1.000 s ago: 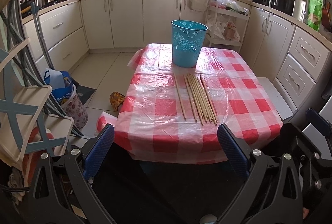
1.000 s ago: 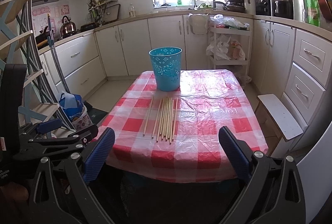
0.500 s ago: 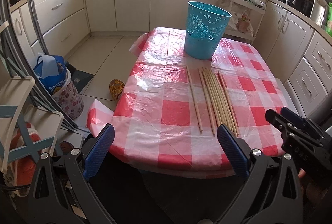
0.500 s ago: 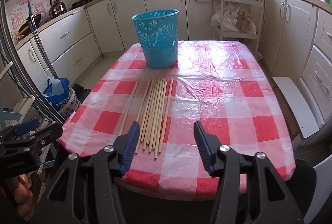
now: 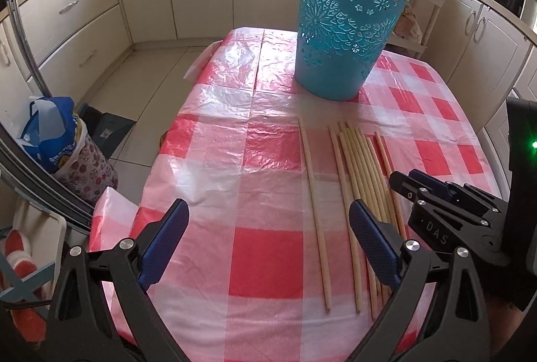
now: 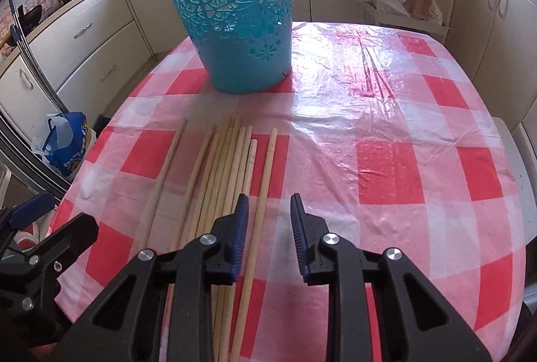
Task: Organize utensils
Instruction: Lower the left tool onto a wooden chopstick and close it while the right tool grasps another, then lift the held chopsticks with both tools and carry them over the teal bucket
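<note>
Chopsticks (image 6: 231,167) flat on checked tablecloth (image 6: 386,167), roughly parallel, long axes running straight ahead of both tools toward blue bin (image 6: 235,16). One stick (image 5: 313,207) lying apart on the left of the bundle. Right gripper (image 6: 268,211) low over the cloth, jaws partly closed, straddling the rightmost stick (image 6: 263,190), not visibly pinching it. Left gripper (image 5: 268,217) spread wide, nothing held, lone stick between its fingers, bundle ahead-right.
</note>
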### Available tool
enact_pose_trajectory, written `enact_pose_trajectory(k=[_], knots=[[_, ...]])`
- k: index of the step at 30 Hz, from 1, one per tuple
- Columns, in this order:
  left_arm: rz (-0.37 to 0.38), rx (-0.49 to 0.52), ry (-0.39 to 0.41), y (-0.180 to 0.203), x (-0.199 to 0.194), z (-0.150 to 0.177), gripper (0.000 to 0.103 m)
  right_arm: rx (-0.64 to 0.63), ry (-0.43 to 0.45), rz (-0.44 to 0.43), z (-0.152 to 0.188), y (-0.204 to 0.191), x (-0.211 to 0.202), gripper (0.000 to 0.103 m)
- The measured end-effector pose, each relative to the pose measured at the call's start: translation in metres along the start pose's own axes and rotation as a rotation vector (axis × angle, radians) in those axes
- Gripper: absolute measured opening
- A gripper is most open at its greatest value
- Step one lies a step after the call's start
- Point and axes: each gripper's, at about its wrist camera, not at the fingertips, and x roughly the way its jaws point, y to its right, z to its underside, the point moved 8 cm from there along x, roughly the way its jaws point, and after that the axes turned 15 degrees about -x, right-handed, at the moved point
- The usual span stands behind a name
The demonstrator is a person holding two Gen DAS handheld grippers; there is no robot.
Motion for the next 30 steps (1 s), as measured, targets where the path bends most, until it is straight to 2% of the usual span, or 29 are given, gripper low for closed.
enact_pose_trajectory(k=[4, 9, 17, 18, 19, 20, 21, 22, 23, 24, 28, 30], knots=[[-0.004, -0.006, -0.016, 0.005, 0.021, -0.01, 0.085, -0.022, -0.001, -0.004, -0.006, -0.001, 0.008, 0.022], [0.008, 0.009, -0.031, 0.018, 0.042, -0.018, 0.073, -0.03, -0.009, -0.004, -0.007, 0.004, 0.012, 0.011], [-0.041, 0.063, -0.053, 0.032, 0.069, -0.023, 0.067, -0.115, -0.01, 0.021, -0.013, -0.001, 0.016, 0.007], [-0.041, 0.071, -0.07, 0.033, 0.073, -0.021, 0.057, -0.122, -0.01, 0.016, -0.013, -0.002, 0.016, 0.006], [-0.041, 0.081, -0.072, 0.034, 0.076, -0.02, 0.055, -0.122, -0.012, 0.008, -0.013, -0.002, 0.017, 0.006], [-0.05, 0.1, -0.058, 0.035, 0.077, -0.021, 0.045, -0.11, -0.014, -0.008, -0.013, -0.001, 0.017, 0.006], [-0.039, 0.122, -0.051, 0.038, 0.077, -0.021, 0.039, -0.092, -0.015, -0.025, -0.013, 0.001, 0.016, 0.006], [-0.011, 0.131, -0.056, 0.041, 0.076, -0.02, 0.022, -0.076, -0.016, -0.04, -0.012, 0.002, 0.016, 0.006], [0.0, 0.135, -0.066, 0.042, 0.076, -0.02, 0.011, -0.056, -0.016, -0.054, -0.012, 0.004, 0.015, 0.006], [0.016, 0.141, -0.078, 0.043, 0.076, -0.02, 0.007, -0.04, -0.014, -0.064, -0.011, 0.005, 0.014, 0.006], [0.126, 0.105, -0.141, 0.043, 0.071, -0.016, 0.005, 0.042, 0.015, -0.118, -0.01, 0.01, 0.005, 0.006], [0.195, 0.084, -0.132, 0.041, 0.059, -0.017, 0.005, 0.081, 0.038, -0.147, -0.01, 0.012, -0.003, 0.006]])
